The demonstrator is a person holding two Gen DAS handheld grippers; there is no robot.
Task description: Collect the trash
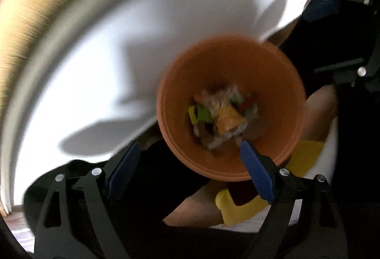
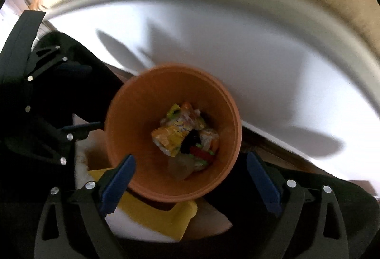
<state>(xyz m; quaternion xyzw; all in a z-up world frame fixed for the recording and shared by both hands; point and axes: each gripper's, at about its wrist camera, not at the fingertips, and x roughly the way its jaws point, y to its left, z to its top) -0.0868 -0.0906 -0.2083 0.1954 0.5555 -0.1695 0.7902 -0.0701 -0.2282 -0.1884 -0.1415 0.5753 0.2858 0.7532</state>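
An orange bin [image 1: 228, 83] stands below the white table's edge and holds several crumpled wrappers [image 1: 223, 119]. It also shows in the right wrist view [image 2: 147, 102] with the wrappers [image 2: 185, 135] at its bottom. My left gripper [image 1: 190, 159] is open and empty above the bin's near left side. My right gripper [image 2: 191, 171] is open and empty above the bin's near rim. The right gripper shows at the upper right of the left wrist view [image 1: 337, 33], and the left gripper at the left of the right wrist view [image 2: 59, 97].
A white table top [image 1: 118, 64] with a grey and wood edge fills the far side, and shows in the right wrist view [image 2: 261, 64]. A yellow object [image 2: 156, 214] lies on a white surface beside the bin. Dark clothing and skin show around the bin.
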